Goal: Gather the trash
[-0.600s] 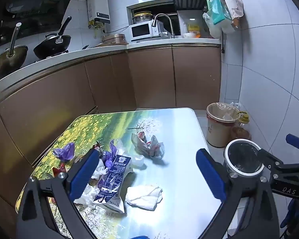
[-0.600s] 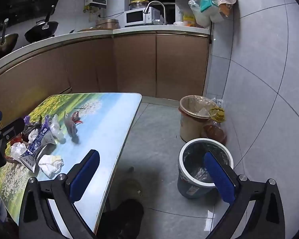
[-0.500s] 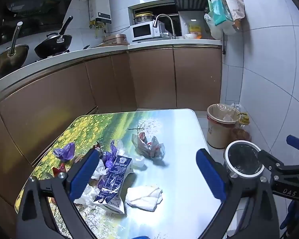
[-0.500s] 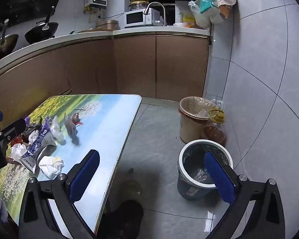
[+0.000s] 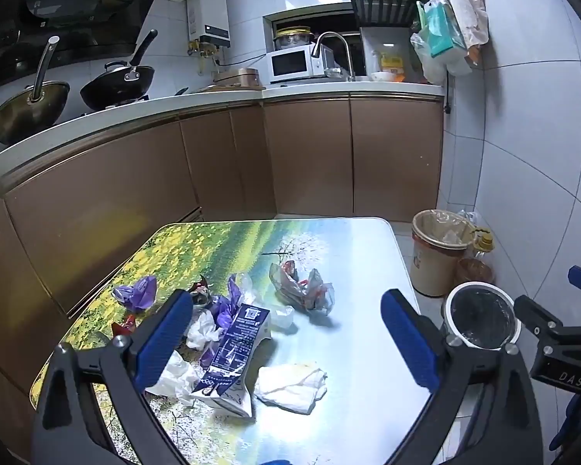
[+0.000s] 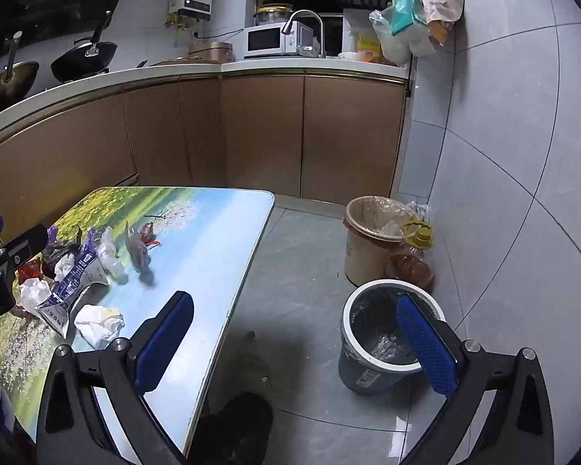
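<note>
Trash lies on the landscape-printed table [image 5: 360, 255]: a flattened blue milk carton [image 5: 232, 348], a crumpled white tissue [image 5: 290, 385], a clear wrapper with red print [image 5: 302, 290], purple wrappers [image 5: 135, 294] and more white paper. My left gripper [image 5: 286, 345] hovers open above this pile, nothing between its fingers. My right gripper [image 6: 298, 348] is open over the floor beside the table's edge [image 6: 248, 271], holding nothing. A blue bin with a white rim and black liner [image 6: 379, 337] stands on the floor under its right finger. The carton [image 6: 71, 279] and tissue [image 6: 97, 321] also show in the right wrist view.
A beige bin with a clear liner [image 5: 434, 255] and an oil bottle [image 6: 412, 259] stand by the tiled wall. Brown cabinets [image 5: 310, 155] run behind the table, with woks [image 5: 116, 81], a microwave [image 5: 294, 62] and a tap on the counter. A dark object [image 6: 236, 426] lies on the floor.
Both views have shifted very slightly; the scene sits a touch lower in the frames. Nothing on the table has moved and both grippers stay open.
</note>
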{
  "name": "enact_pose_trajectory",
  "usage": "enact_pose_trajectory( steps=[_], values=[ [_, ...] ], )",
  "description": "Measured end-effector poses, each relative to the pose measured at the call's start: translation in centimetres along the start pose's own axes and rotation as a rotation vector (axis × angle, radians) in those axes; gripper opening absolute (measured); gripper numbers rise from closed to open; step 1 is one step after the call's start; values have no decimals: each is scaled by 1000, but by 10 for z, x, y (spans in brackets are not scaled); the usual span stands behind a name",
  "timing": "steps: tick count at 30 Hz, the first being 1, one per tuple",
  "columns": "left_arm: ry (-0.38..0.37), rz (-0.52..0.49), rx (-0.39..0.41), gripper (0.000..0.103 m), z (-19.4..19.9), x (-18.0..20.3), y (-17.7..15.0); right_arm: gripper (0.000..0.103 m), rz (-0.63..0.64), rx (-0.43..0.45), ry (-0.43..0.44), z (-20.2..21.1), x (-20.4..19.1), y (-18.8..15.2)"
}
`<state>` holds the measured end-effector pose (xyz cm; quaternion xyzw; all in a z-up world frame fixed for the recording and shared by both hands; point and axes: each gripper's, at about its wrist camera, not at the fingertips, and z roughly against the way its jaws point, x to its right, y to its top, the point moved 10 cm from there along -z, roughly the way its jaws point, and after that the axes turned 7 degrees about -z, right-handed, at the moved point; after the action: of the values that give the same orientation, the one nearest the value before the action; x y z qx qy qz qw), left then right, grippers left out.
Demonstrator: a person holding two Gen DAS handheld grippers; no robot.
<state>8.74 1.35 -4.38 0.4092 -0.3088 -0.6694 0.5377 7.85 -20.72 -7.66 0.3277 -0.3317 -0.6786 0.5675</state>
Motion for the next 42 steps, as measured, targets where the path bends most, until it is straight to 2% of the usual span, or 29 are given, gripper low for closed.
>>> enact_pose_trajectory(
  steps=[11, 42],
  values=[
    [18, -7, 12, 98, 3, -2, -1, 103, 26, 31, -15, 8, 0, 8],
    [8, -24, 0, 98, 0, -2, -6, 103, 71, 97, -90, 21, -2, 17]
  ],
)
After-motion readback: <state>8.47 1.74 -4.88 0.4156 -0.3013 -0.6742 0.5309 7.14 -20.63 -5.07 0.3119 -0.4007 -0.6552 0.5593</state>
